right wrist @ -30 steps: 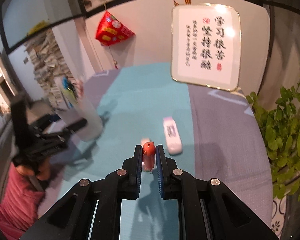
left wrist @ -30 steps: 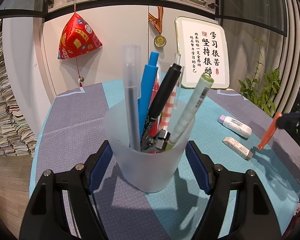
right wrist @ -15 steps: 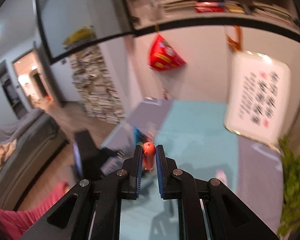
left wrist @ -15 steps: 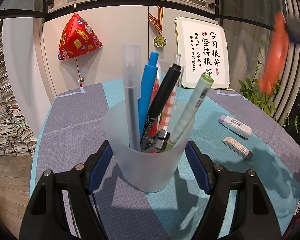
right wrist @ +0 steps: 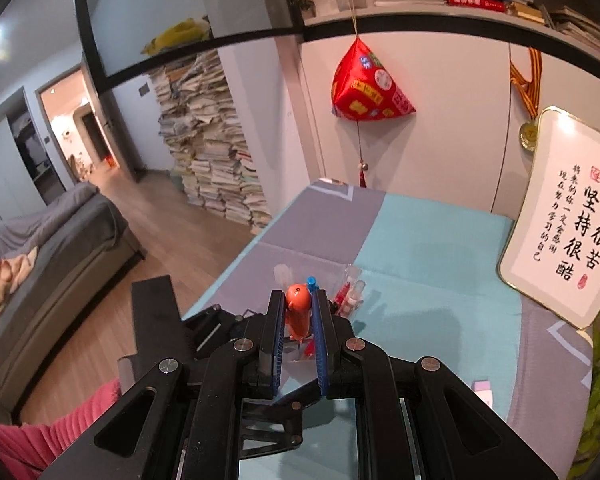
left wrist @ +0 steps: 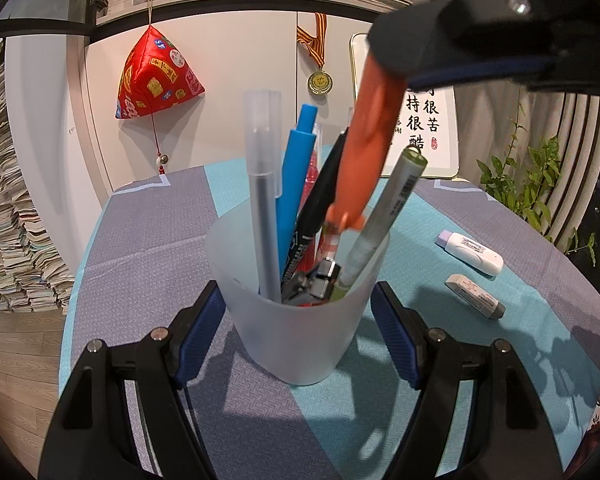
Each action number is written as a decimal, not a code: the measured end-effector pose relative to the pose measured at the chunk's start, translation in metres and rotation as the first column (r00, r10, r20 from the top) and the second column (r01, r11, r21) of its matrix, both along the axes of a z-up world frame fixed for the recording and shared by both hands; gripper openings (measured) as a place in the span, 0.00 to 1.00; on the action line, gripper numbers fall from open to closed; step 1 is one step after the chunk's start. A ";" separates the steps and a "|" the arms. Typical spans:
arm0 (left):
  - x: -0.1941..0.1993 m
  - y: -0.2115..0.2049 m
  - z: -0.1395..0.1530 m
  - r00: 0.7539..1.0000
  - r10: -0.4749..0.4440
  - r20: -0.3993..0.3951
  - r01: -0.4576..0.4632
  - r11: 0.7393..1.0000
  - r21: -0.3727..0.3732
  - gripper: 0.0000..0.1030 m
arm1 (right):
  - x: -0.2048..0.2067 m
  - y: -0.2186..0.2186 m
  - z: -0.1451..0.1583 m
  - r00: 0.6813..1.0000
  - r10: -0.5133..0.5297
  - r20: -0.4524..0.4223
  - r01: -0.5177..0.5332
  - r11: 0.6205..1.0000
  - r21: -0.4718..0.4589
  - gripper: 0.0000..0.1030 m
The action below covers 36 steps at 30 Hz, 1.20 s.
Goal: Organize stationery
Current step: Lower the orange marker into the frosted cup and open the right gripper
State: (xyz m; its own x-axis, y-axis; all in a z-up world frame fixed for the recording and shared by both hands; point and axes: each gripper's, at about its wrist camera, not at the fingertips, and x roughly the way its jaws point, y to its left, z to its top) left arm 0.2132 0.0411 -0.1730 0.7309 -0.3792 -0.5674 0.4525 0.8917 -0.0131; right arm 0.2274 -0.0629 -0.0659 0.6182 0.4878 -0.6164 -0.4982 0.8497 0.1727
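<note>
A frosted plastic cup [left wrist: 300, 320] full of several pens stands on the table, and my left gripper [left wrist: 298, 320] is shut on it, one blue pad at each side. My right gripper [right wrist: 298, 316] is shut on an orange pen [right wrist: 298, 308]. In the left wrist view that orange pen [left wrist: 364, 148] hangs tip-down from the upper right, its tip just above the cup's mouth among the other pens. A correction tape [left wrist: 470, 251] and a grey eraser [left wrist: 475, 290] lie on the cloth to the cup's right.
A framed calligraphy board [right wrist: 568, 216] leans on the wall at the table's back right. A potted plant [left wrist: 532, 184] stands past the right edge. A red pyramid ornament [left wrist: 156, 76] hangs on the cabinet. Stacked books [right wrist: 216, 160] stand on the floor at left.
My right gripper has carried the orange pen up and leftward from beside the eraser to above the cup, turning it tip-down. The left gripper and the cup have stayed still.
</note>
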 end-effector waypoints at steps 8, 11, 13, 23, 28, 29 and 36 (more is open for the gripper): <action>0.000 0.000 0.000 1.000 0.000 0.000 0.000 1.000 0.000 0.72 | 0.009 -0.002 -0.008 1.000 -0.010 -0.028 0.009 1.000 -0.013 0.13; 0.000 0.000 0.000 1.000 0.000 0.000 0.000 1.000 0.000 0.72 | 0.009 -0.001 -0.010 1.000 -0.008 -0.030 0.007 1.000 -0.021 0.13; 0.000 0.000 0.000 1.000 0.000 -0.001 0.000 1.000 0.000 0.72 | 0.009 0.000 -0.011 0.999 -0.005 -0.031 0.004 1.000 -0.025 0.13; 0.000 0.000 0.000 1.000 0.000 0.000 0.000 1.000 0.001 0.72 | 0.010 0.001 -0.013 0.999 -0.008 -0.035 0.007 1.000 -0.026 0.13; -0.001 0.000 -0.001 1.000 0.000 0.000 0.000 1.000 0.001 0.72 | 0.003 -0.009 -0.008 0.998 -0.044 -0.036 0.045 0.999 0.006 0.13; -0.001 0.000 -0.001 1.000 0.000 0.000 0.000 1.000 0.001 0.72 | 0.001 -0.013 -0.007 0.998 -0.051 -0.033 0.052 0.999 0.011 0.13; -0.001 0.000 -0.001 1.000 0.000 0.000 0.000 1.000 0.003 0.72 | -0.018 -0.062 -0.012 0.985 -0.169 -0.030 0.169 0.986 -0.006 0.13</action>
State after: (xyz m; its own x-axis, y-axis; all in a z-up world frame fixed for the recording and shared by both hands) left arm 0.2125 0.0409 -0.1736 0.7313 -0.3775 -0.5681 0.4521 0.8919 -0.0107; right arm 0.2099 -0.1253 -0.0780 0.6725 0.3752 -0.6379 -0.3416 0.9220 0.1822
